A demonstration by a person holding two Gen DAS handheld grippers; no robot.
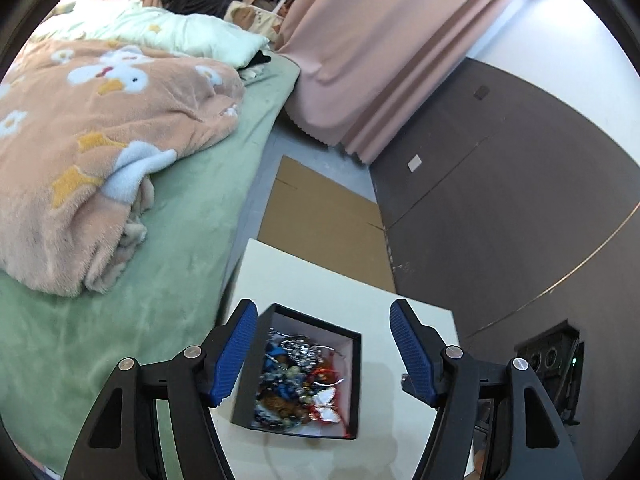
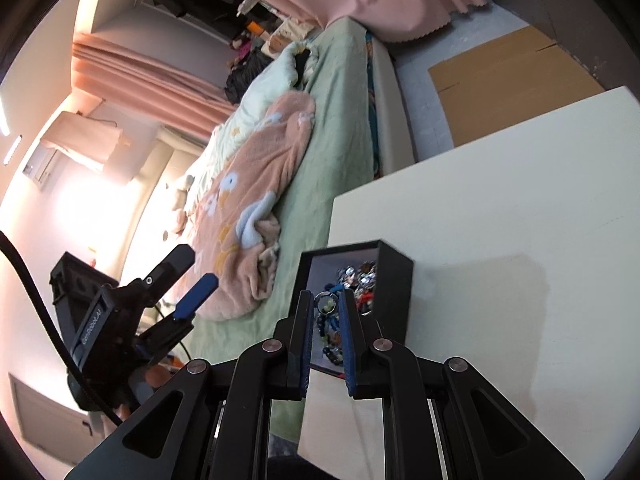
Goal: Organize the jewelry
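A black open box [image 1: 317, 321] full of mixed jewelry [image 1: 296, 376] stands near the left edge of a white table [image 1: 320, 276]. The jewelry is beads, silver pieces and a white butterfly. My left gripper [image 1: 323, 308] hovers over the box, open wide, nothing touching its blue pads; the right wrist view shows this left gripper [image 2: 196, 268] off to the left, over the bed. My right gripper [image 2: 326, 294] hangs in front of the box [image 2: 396, 292]. Its jaws stand narrow, and a small silver ring [image 2: 326, 304] with a pale bead sits pinched between the pads near the tips.
A bed with a green sheet [image 1: 180, 240] and a peach fleece blanket [image 1: 100, 152] runs along the table's left side. Flat cardboard [image 1: 320, 216] lies on the floor beyond the table. Pink curtains [image 1: 380, 60] and a dark wall panel [image 1: 500, 200] stand behind.
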